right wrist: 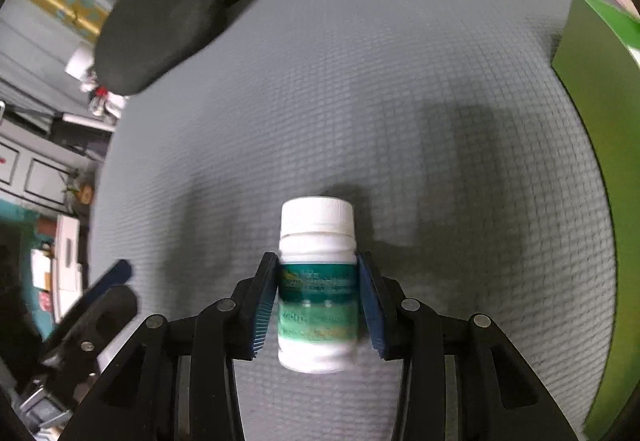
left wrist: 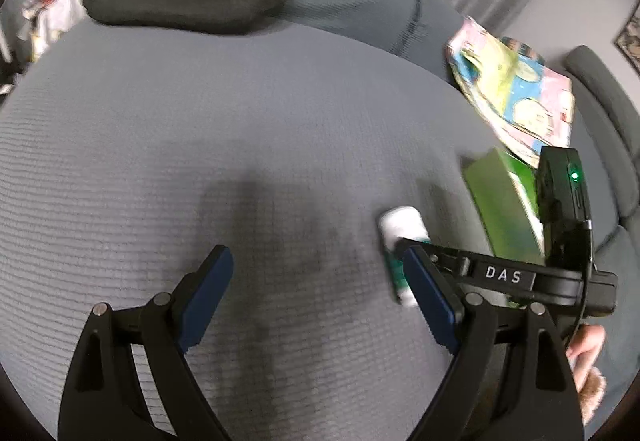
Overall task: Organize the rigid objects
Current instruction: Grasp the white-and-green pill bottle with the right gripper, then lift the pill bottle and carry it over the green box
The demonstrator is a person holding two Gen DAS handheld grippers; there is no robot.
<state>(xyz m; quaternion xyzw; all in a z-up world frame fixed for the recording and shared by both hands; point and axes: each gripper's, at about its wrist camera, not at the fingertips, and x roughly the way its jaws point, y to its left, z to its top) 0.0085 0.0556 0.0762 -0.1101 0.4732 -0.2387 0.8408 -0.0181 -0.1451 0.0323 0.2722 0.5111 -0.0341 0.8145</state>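
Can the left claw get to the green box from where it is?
Probably not straight away. The left claw is open and empty over the grey cushion, but the right claw, shut on the white bottle, sits between it and the green box.

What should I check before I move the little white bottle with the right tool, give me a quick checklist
1. Right tool closed on the white bottle: ok, both pads press its green label.
2. Grip position: ok, pads sit mid-body, below the cap.
3. Bottle lifted off the grey cushion: cannot tell.
4. Left tool free: ok, open and empty over the cushion.
5. Room around the bottle: ok on the left; the green box stands close on the right.
6. Cap screwed tight: cannot tell.
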